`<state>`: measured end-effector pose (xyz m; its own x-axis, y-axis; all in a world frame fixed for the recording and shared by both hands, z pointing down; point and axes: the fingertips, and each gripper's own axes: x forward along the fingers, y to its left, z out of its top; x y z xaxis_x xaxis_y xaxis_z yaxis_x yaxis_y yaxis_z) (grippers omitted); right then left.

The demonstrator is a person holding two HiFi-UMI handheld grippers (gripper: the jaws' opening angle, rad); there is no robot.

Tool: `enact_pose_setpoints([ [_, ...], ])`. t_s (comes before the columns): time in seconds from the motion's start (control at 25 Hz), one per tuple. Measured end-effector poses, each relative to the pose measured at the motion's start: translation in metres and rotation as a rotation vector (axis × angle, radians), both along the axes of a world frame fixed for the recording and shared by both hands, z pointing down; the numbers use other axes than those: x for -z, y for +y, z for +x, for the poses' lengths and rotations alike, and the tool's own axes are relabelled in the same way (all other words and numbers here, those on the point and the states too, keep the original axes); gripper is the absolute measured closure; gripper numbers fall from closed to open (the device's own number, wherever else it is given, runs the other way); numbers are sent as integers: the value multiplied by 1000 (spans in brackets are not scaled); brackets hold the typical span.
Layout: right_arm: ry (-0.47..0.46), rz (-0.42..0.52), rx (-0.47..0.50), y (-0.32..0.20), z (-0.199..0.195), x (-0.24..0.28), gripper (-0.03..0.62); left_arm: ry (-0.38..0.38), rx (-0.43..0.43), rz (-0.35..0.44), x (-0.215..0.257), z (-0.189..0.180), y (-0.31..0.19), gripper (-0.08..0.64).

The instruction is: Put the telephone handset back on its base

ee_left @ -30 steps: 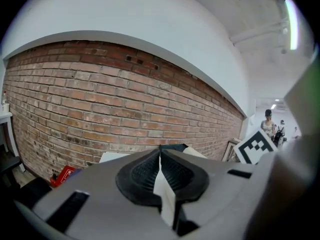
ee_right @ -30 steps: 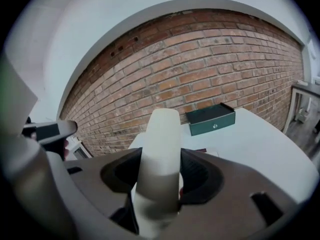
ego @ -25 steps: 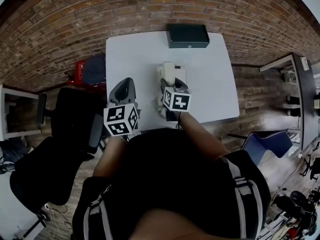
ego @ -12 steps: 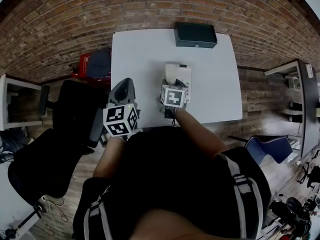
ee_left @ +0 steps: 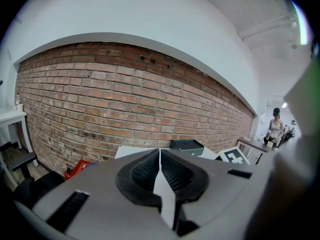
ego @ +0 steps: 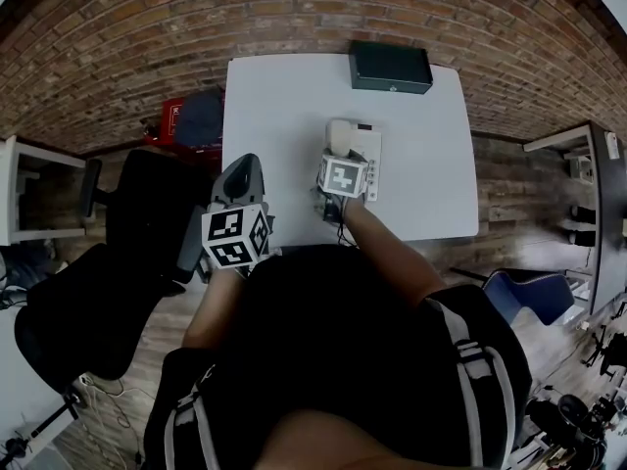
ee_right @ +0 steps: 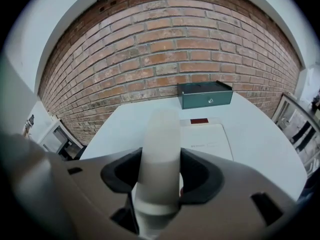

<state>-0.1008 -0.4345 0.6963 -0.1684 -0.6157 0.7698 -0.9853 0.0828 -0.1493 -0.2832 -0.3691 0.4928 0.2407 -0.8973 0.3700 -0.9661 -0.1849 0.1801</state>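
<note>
- Two dark padded jaws of the right gripper (ee_right: 159,180) stood wide apart, pressed on the sides of the cream, rounded plastic telephone handset (ee_right: 160,139).
- The handset sat over the left part of the flat white telephone base (ee_right: 207,141), on the white table (ee_right: 265,144).
- The handset's long axis ran straight away from the jaws toward the brick wall, roughly in line with the base's long side. By my judgement, seating it called for lowering more than turning.
- The left gripper (ee_left: 159,170) hung well apart, beside the table's near left corner, jaws together on nothing. The right was plainly the nearer.
- The cradle beneath the handset was hidden, so I could not tell whether handset and base already touched.
- From the head view, the marker cube covered the grip.
- The dark green metal box (ee_right: 205,94) lay at the far edge, clear of the work.
</note>
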Motion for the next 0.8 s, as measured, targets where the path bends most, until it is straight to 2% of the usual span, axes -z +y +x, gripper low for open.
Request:
enact_pose_setpoints([
  [0.24,28,22,9,-6,-5,-1,387,-5,4,4,1,-2,-1,551],
  [0.44,37,-38,14,4,-10,-9,387,-7,10,2,1,-5,-1,550],
  [0.8,89,-7,-3,3,-12,-8,383,-11,7,-9,-3,-8,0,551],
])
